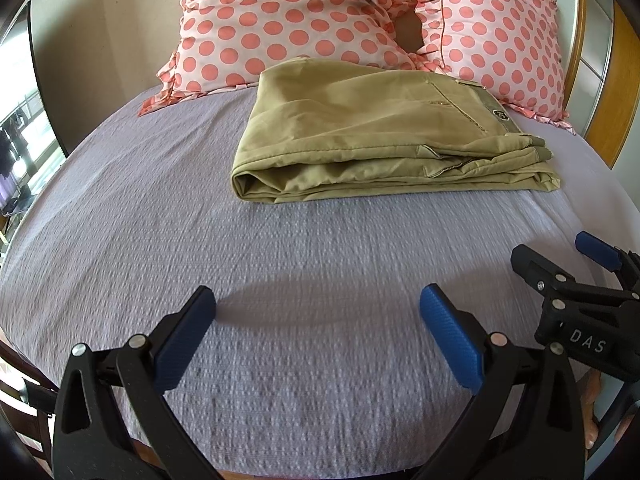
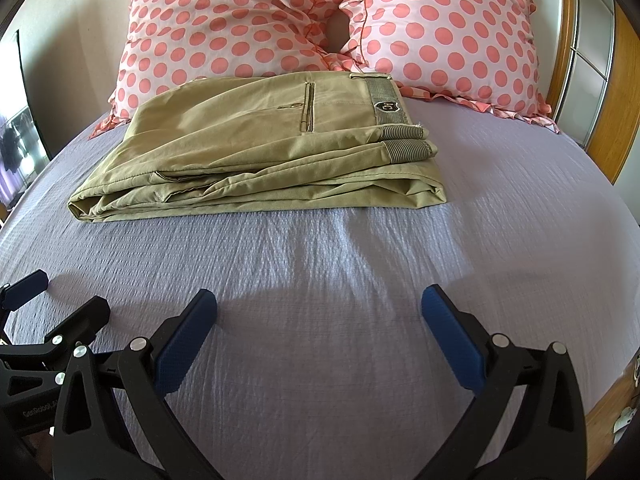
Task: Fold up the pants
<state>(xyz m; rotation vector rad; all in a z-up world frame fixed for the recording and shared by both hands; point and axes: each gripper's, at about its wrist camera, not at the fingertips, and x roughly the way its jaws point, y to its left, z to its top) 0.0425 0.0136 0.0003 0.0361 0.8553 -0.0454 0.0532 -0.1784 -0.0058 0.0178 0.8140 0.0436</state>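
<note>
Khaki pants (image 1: 372, 132) lie folded in a flat stack on the lilac bed sheet (image 1: 280, 260), close to the pillows; they also show in the right wrist view (image 2: 256, 152), waistband with striped trim to the right. My left gripper (image 1: 318, 304) is open and empty, held over the sheet well short of the pants. My right gripper (image 2: 320, 306) is open and empty too, beside the left one; it shows at the right edge of the left wrist view (image 1: 560, 256). The left gripper shows at the left edge of the right wrist view (image 2: 60, 296).
Two pink polka-dot pillows (image 2: 224, 20) (image 2: 448, 28) lean against the headboard behind the pants. A wooden bed frame (image 2: 624, 92) runs along the right side. A wall and a window are at the left (image 1: 24, 140).
</note>
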